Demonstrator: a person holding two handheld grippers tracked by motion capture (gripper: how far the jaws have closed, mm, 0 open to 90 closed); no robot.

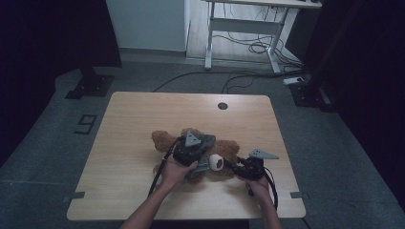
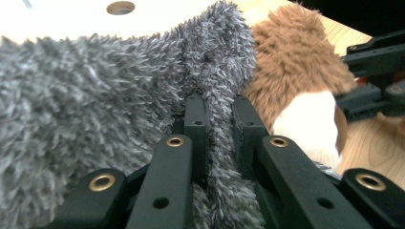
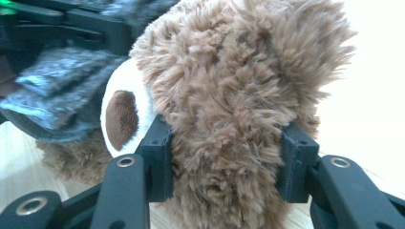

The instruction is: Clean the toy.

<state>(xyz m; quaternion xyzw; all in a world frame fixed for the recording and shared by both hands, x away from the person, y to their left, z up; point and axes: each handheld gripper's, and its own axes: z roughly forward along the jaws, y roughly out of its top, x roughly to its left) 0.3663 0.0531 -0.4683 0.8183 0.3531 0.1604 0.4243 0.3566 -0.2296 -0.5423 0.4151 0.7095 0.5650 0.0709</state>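
My high camera sits above my side of the tabletop (image 1: 143, 119) and looks forward and down, far enough back to take in the whole top and the floor beyond it. My left gripper (image 2: 219, 129) camera rides close behind its own fingers (image 2: 197, 124) and faces straight into grey fleece (image 2: 95, 95). My right gripper (image 3: 224, 162) camera sits just as near, looking along its fingers (image 3: 157, 157) at the brown teddy bear (image 3: 239, 86). All three share the bear, seen small in the high view (image 1: 229, 150) and at the edge of the left gripper view (image 2: 296, 67); the right gripper view also catches the fleece (image 3: 57, 90).
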